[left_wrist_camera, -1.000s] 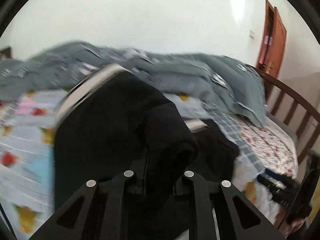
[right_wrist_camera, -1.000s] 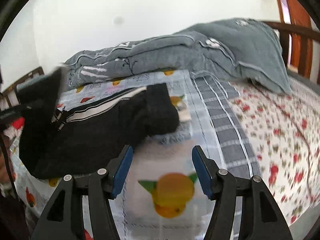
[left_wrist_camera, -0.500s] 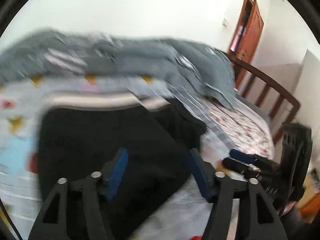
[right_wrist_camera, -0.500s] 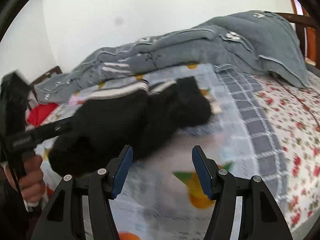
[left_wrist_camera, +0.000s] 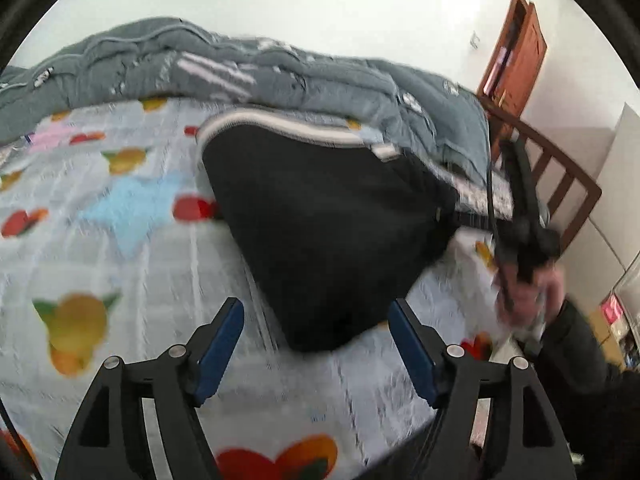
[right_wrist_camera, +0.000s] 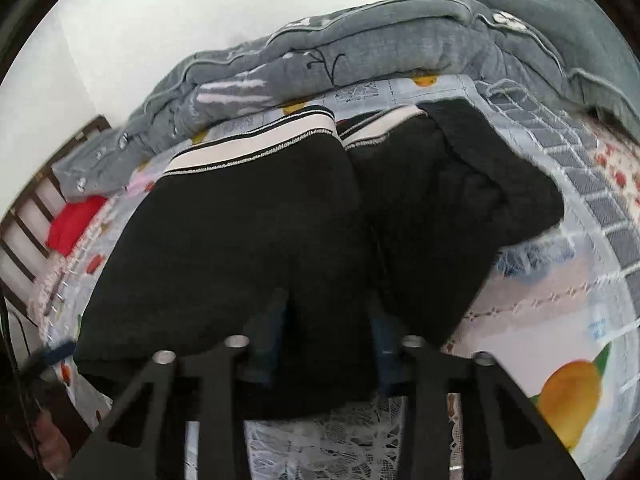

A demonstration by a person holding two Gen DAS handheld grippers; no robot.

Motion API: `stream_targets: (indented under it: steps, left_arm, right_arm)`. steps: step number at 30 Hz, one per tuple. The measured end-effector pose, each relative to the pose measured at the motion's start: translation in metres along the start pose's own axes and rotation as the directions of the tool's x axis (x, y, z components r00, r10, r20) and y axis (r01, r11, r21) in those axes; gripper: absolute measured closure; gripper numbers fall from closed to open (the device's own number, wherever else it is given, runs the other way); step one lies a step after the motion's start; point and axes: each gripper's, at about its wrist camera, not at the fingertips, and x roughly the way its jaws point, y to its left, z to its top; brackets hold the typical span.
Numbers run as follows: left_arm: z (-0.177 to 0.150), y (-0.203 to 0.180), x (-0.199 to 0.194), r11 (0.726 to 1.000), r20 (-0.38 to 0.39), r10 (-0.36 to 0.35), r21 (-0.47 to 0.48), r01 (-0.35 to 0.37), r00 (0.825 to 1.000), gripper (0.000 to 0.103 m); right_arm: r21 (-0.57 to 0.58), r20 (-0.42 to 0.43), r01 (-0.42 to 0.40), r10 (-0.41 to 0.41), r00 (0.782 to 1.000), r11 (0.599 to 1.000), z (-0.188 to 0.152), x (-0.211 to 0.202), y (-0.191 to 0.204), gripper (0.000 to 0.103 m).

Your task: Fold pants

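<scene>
Right wrist view, right claw (right_wrist_camera: 326, 336) pinching black pants (right_wrist_camera: 248, 232), left claw (left_wrist_camera: 316, 332) spread

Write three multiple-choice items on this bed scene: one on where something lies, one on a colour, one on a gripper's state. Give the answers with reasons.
1. Where does the grey quilt lie relative to the black pants?
A. Behind them, along the wall
B. Under them
C. On the floor

2. What colour is the pants' waistband?
A. Red
B. Pale with dark edging stripes
C. Plain green

3. What state is the left gripper in?
A. Shut on the pants
B. Shut on the quilt
C. Open, holding nothing

Answers: 1 A, the quilt is heaped beyond the pants against the white wall. 2 B, a pale band with dark lines runs along the top edge. 3 C, its blue pads stand wide apart over the sheet.
</scene>
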Motion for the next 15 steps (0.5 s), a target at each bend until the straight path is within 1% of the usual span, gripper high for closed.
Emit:
stream_targets:
  steps: [2, 3, 5, 6, 8, 9, 10, 11, 12, 13, 14, 15]
  left_arm:
    - [-0.008, -0.005, 0.011, 0.998, -0.010, 0.055, 0.005, -0.055, 0.998, 0.030]
    - [-0.009, -0.006, 0.018, 0.996, -0.013, 0.089, -0.005, -0.089, 0.996, 0.030]
    - [-0.008, -0.006, 0.033, 0.987, -0.028, 0.150, -0.052, -0.151, 0.988, 0.030]
    - [-0.006, -0.007, 0.041, 0.982, -0.033, 0.181, -0.055, -0.183, 0.983, 0.029]
    - [-0.004, -0.015, 0.049, 0.971, -0.021, 0.239, 0.001, -0.239, 0.971, 0.025]
    - [-0.003, -0.019, 0.051, 0.967, -0.020, 0.254, 0.025, -0.253, 0.967, 0.024]
    - [-0.001, -0.021, 0.050, 0.968, -0.016, 0.248, 0.033, -0.248, 0.969, 0.024]
    - [-0.001, -0.021, 0.047, 0.971, -0.011, 0.236, 0.030, -0.235, 0.972, 0.024]
    - [0.001, -0.021, 0.044, 0.978, -0.001, 0.206, 0.023, -0.206, 0.979, 0.024]
    - [0.002, -0.021, 0.043, 0.983, 0.005, 0.180, 0.019, -0.180, 0.984, 0.021]
    - [0.005, -0.022, 0.042, 0.989, 0.008, 0.144, 0.016, -0.144, 0.990, 0.021]
    - [0.006, -0.024, 0.045, 0.991, 0.005, 0.130, 0.021, -0.130, 0.991, 0.021]
  right_arm:
    - [-0.030, 0.036, -0.019, 0.020, 0.999, 0.999, 0.008, -0.014, 0.007, 0.084]
    - [-0.044, 0.058, -0.012, 0.015, 0.998, 0.999, 0.012, -0.020, 0.011, 0.085]
    - [-0.079, 0.096, -0.004, 0.012, 0.995, 0.997, 0.018, -0.032, 0.017, 0.086]
    - [-0.103, 0.118, 0.000, 0.012, 0.993, 0.995, 0.021, -0.040, 0.019, 0.086]
    - [-0.128, 0.166, 0.003, 0.018, 0.986, 0.992, 0.030, -0.057, 0.018, 0.086]
    - [-0.120, 0.194, 0.004, 0.020, 0.981, 0.993, 0.034, -0.065, 0.013, 0.087]
    - [-0.113, 0.219, 0.012, 0.013, 0.976, 0.994, 0.039, -0.074, 0.007, 0.087]
    - [-0.103, 0.257, 0.039, -0.011, 0.966, 0.994, 0.044, -0.085, -0.002, 0.087]
    - [-0.083, 0.284, 0.058, -0.032, 0.958, 0.995, 0.048, -0.093, -0.013, 0.087]
    - [-0.058, 0.306, 0.069, -0.049, 0.951, 0.996, 0.050, -0.099, -0.026, 0.087]
    - [-0.032, 0.311, 0.073, -0.059, 0.949, 0.997, 0.049, -0.103, -0.045, 0.086]
    - [-0.024, 0.296, 0.082, -0.071, 0.952, 0.996, 0.047, -0.099, -0.057, 0.086]
